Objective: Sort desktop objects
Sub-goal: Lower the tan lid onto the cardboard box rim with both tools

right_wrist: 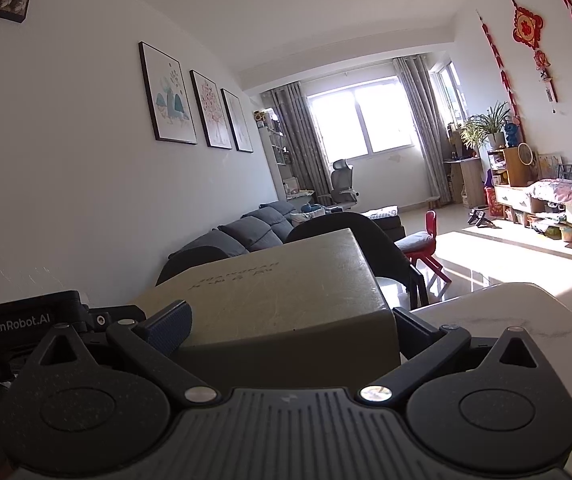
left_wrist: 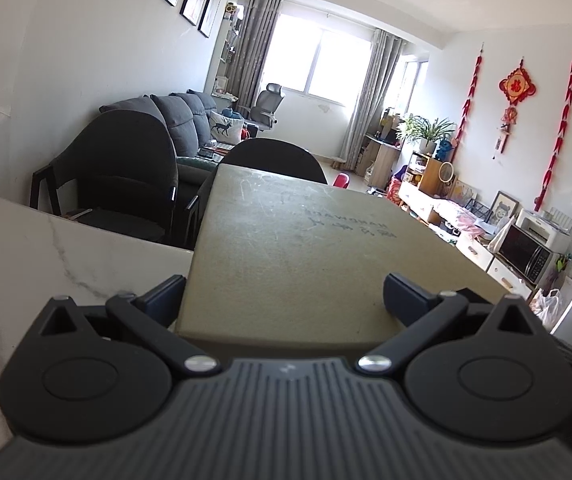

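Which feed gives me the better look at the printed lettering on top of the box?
The left wrist view: the box fills the frame and the faint lettering on its lid faces the camera, upside down. In the right wrist view the lettering is smaller, shaded and seen at a shallow angle.

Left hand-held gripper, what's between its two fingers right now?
The box sits between the fingers of the left hand-held gripper, seen in the left wrist view.
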A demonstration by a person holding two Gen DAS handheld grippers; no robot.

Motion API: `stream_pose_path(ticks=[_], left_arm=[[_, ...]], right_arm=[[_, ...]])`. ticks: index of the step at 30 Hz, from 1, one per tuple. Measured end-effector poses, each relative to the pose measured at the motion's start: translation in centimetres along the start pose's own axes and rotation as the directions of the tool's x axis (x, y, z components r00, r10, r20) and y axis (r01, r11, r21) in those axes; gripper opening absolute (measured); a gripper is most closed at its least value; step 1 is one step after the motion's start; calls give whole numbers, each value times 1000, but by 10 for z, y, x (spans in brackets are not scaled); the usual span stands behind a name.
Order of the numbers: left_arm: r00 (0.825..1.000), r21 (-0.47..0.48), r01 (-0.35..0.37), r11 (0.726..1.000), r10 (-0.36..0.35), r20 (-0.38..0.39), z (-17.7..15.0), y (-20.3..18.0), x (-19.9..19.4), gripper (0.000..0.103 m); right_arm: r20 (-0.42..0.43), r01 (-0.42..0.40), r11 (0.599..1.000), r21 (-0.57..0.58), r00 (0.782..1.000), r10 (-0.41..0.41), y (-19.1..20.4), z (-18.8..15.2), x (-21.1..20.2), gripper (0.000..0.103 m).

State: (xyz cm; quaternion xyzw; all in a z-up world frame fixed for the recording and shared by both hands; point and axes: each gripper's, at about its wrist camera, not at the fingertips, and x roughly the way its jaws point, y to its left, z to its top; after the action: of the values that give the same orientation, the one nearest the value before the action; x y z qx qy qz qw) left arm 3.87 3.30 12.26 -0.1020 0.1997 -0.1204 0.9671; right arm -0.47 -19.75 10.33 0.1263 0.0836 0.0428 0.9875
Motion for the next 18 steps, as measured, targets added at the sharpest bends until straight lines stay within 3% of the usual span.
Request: stream_pose_path(ticks=[18], left_arm=[[999, -18, 13, 1000, -14, -43, -4, 16, 12, 103]], right_arm=[[-22, 75, 997, -21, 997, -76, 24, -19, 25, 103]])
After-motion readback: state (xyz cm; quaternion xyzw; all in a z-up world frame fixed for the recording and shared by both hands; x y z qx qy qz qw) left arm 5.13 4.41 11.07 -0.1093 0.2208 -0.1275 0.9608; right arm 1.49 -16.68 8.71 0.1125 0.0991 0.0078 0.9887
